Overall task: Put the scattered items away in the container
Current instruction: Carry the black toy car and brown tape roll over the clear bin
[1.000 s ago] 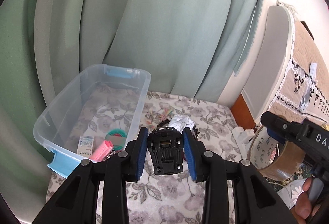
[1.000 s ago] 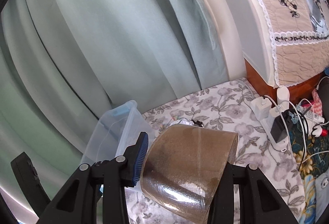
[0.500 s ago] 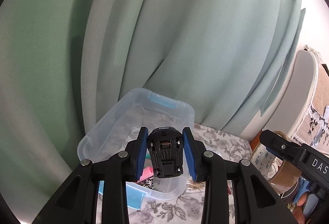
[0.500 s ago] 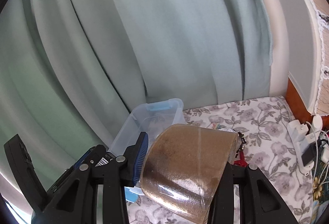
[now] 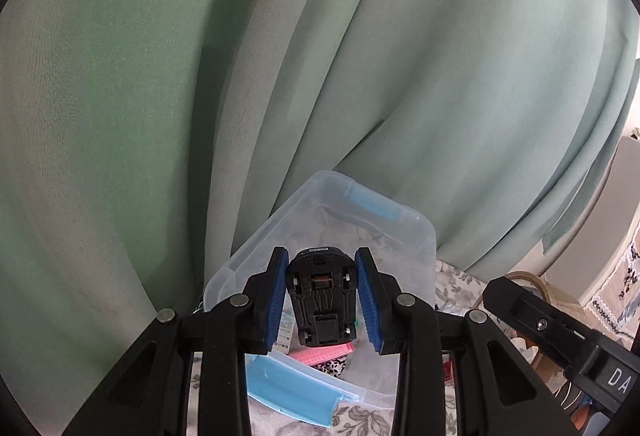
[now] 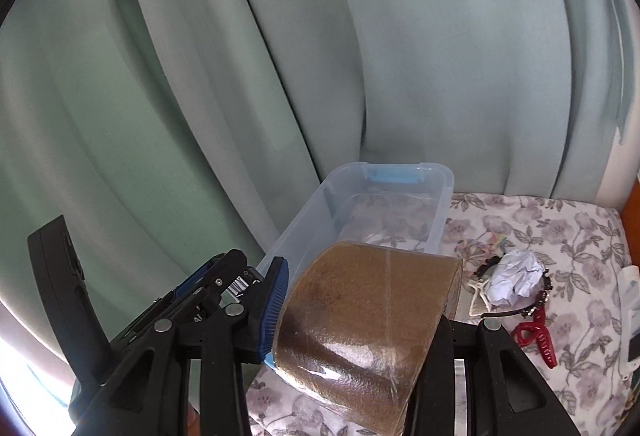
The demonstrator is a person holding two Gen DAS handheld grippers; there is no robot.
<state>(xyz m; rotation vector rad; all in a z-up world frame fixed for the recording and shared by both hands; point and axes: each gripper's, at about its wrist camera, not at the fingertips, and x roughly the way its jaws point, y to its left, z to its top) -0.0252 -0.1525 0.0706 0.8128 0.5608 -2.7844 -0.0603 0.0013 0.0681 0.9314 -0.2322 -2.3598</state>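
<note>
My left gripper (image 5: 322, 296) is shut on a black battery pack (image 5: 322, 300) and holds it above the near end of the clear plastic bin (image 5: 416, 232). A pink roller (image 5: 324, 350) and a small white box (image 5: 283, 328) lie in the bin. My right gripper (image 6: 358, 316) is shut on a brown roll of packing tape (image 6: 360, 320), held just right of the bin (image 6: 444, 196). The tape roll also shows in the left wrist view (image 5: 560, 300). The left gripper shows at lower left in the right wrist view (image 6: 224, 292).
A crumpled white paper (image 6: 516, 276), a red hair claw (image 6: 538, 334), black hair accessories (image 6: 532, 304) and a white comb (image 6: 480, 300) lie on the floral cloth (image 6: 568, 236). Green curtains (image 6: 280, 56) hang behind the bin. The bin's blue latch (image 5: 288, 392) faces me.
Both grippers have swung left toward the bin with their loads. The battery pack now hangs over the bin's near end, and the tape roll sits closer to the bin.
</note>
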